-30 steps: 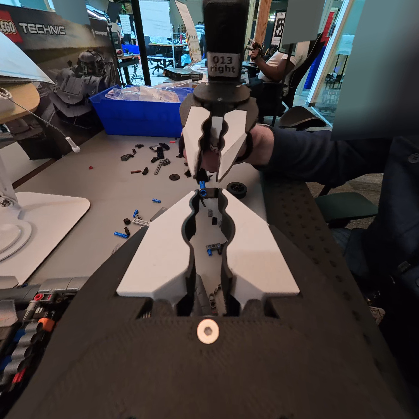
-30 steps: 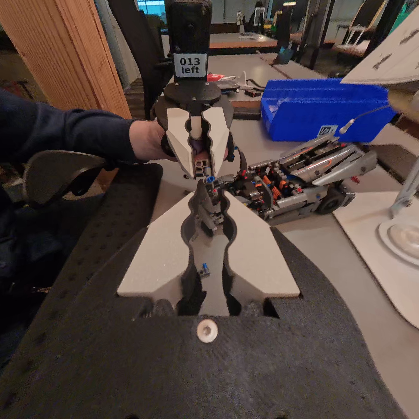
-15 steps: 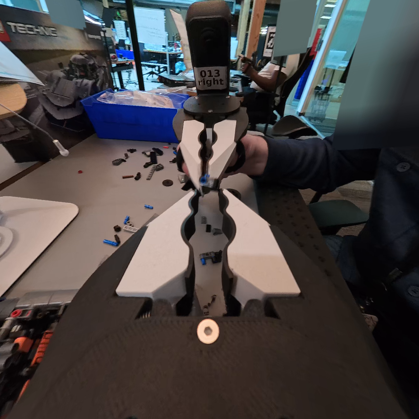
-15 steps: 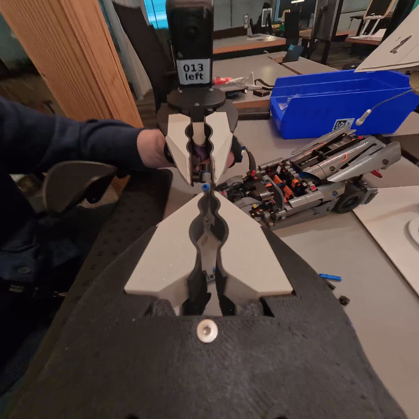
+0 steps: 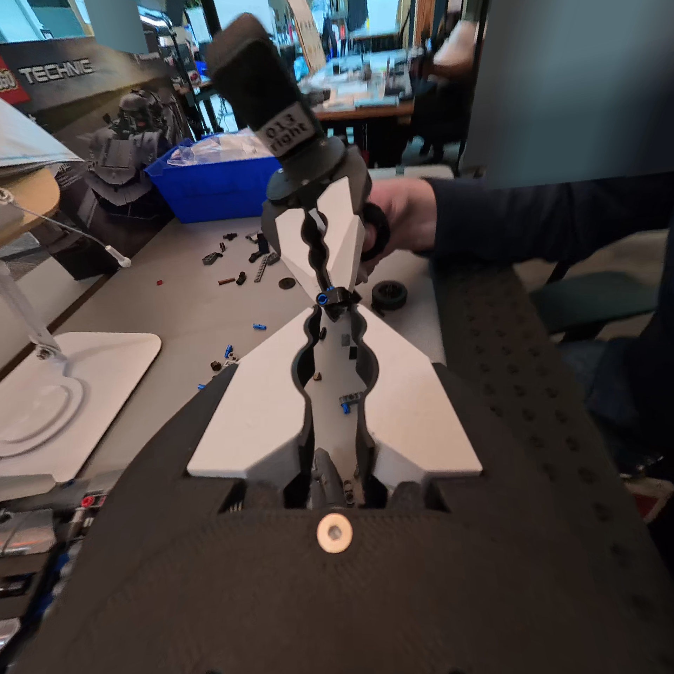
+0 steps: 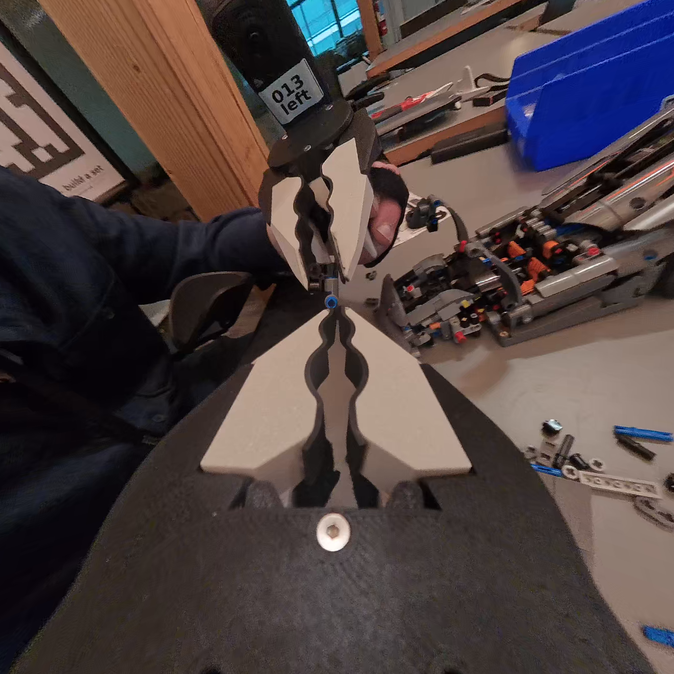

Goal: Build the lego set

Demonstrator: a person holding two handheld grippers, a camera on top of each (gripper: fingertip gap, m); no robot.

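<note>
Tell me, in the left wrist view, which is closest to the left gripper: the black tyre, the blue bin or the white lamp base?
From the left gripper:
1. Black tyre, just right of its fingers.
2. White lamp base, off to the left.
3. Blue bin, far back on the table.

Left of the blue bin (image 5: 215, 189), a dark box (image 5: 91, 120) bears white brand lettering and a red logo. Right of the bin, the right gripper (image 5: 333, 291) carries a white printed sticker (image 5: 288, 133); the left gripper (image 6: 324, 284) carries another sticker (image 6: 291, 95).
</note>
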